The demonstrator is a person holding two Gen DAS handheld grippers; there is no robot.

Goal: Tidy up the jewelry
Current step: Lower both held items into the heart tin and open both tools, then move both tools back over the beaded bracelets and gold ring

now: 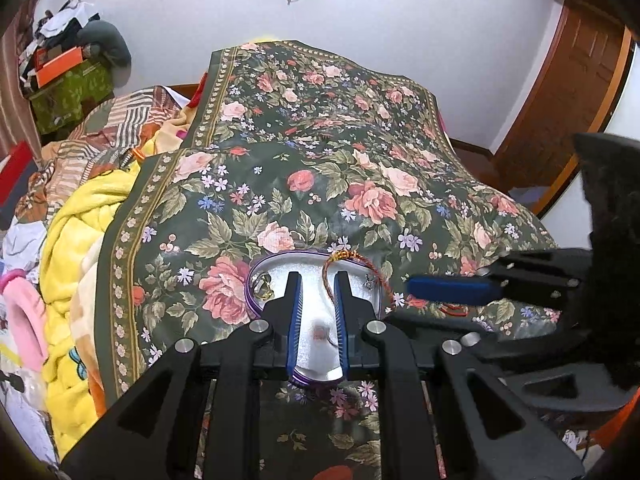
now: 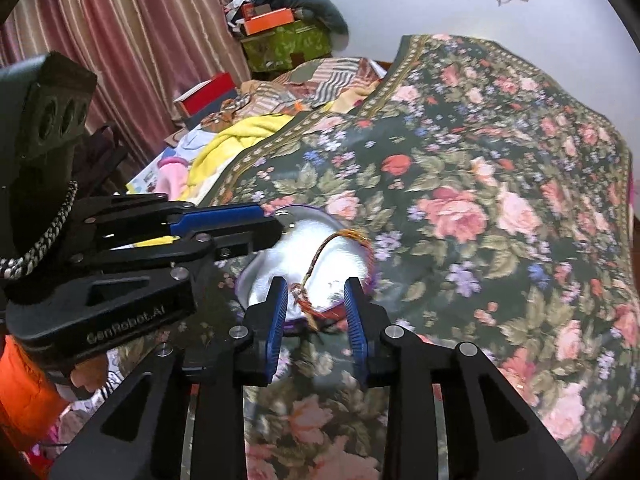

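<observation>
A heart-shaped dish [image 1: 316, 378] with a purple rim and a pale lining rests on the floral cloth. A braided red-and-gold thread bracelet [image 1: 362, 268] lies across its far right rim. Gold earrings [image 1: 262, 286] and a small silver piece [image 1: 370, 280] sit inside. My left gripper [image 1: 317, 280] hovers open over the dish's middle with nothing between its fingers. In the right wrist view, my right gripper [image 2: 316, 286] is open at the dish's [image 2: 256, 276] near edge, with the bracelet's [image 2: 308, 276] loose end between its fingers but not clamped. The left gripper [image 2: 276, 226] comes in from the left there.
The floral cloth [image 1: 360, 160] covers a raised, uneven surface rising toward the white wall. A heap of yellow blanket [image 1: 80, 232] and clothes lies to the left. Boxes [image 2: 280, 36] are stacked by the curtain [image 2: 140, 40]. A wooden door [image 1: 560, 100] stands at the right.
</observation>
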